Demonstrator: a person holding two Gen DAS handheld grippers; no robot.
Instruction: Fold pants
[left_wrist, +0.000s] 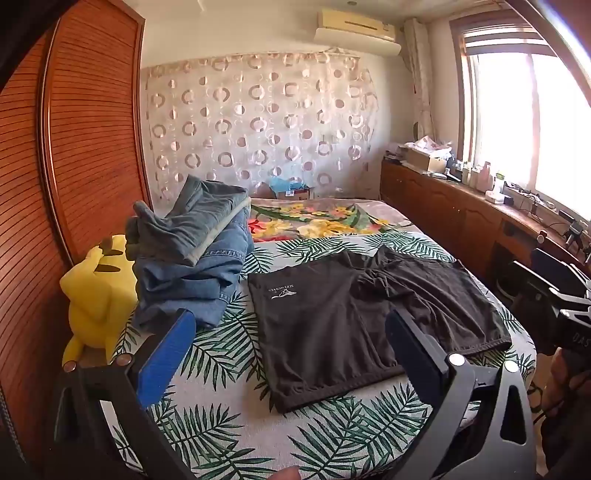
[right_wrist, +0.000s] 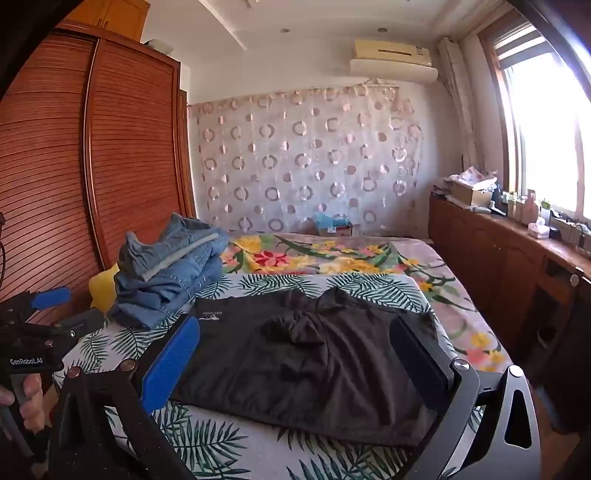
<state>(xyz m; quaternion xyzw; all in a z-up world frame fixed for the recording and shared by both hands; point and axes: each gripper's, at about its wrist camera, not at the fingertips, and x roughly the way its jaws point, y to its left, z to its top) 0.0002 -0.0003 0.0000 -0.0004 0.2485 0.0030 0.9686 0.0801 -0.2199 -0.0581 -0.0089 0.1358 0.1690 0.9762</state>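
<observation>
Left tongs (left_wrist: 291, 354), right tongs (right_wrist: 295, 354): both spread, empty. Black pants (left_wrist: 354, 321): frame centre, flat on bed (left_wrist: 229, 435); soft, light, limp. I judge hem corners best holds.

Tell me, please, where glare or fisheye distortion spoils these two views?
Left wrist view: the window is blown out white and the wardrobe bows strongly. Right wrist view: the same window glares, while the black pants read dark with faint folds; both are sharp.
</observation>
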